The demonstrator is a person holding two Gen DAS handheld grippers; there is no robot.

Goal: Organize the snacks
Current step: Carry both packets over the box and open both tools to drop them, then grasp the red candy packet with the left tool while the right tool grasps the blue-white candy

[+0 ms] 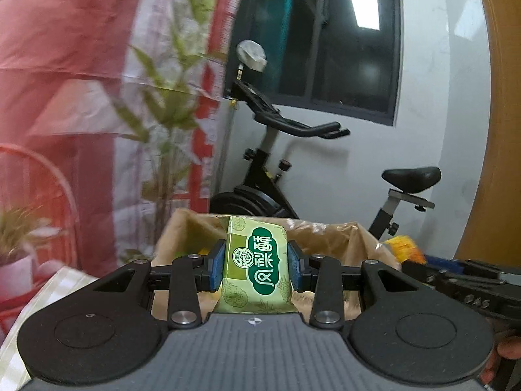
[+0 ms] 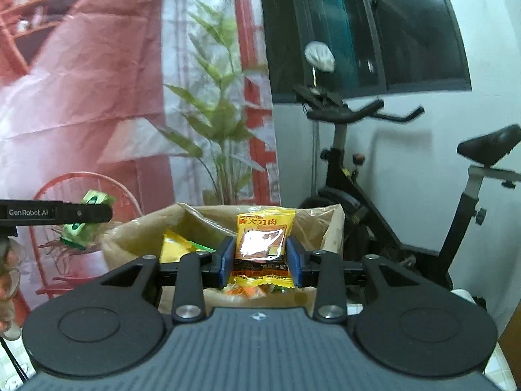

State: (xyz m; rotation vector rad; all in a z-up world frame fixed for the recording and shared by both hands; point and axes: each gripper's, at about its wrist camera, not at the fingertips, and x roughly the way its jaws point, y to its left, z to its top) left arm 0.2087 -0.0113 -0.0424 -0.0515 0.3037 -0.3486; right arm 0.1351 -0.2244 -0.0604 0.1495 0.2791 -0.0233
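With both hands up over the brown paper bag (image 2: 332, 224), I've got a snack in each claw. My left gripper (image 1: 256, 265) is clamped on the green pastry packet (image 1: 257, 260), blue pads (image 1: 217, 265) pressing its two sides, packet standing nearly upright and leaning a touch to the left. My right gripper (image 2: 260, 260) is clamped on the yellow-orange meat snack packet (image 2: 264, 244), held at its lower half, the top sticking up free above the pads. From the right camera I can see the left gripper off to the left side, the green packet poking out above and below its finger.

Both packets sit in front of the open bag mouth, and inside it I can make out another yellow packet (image 2: 177, 244) against the left wall. More wrappers (image 2: 250, 290) show under my right claw.

As I read it, the step is carrying these two to their place; whether that is the bag or elsewhere I can't say. To do it well I want the grips held firm, since both wrappers are slick and puffy and could slide. Keep the two rigs apart so they don't knock. If the bag is the target, I'd go one hand at a time, get the packet clear over the rim before opening, and mind the floppy paper edge. The exercise bike (image 1: 293, 169) and plant (image 2: 218, 123) behind are well clear.
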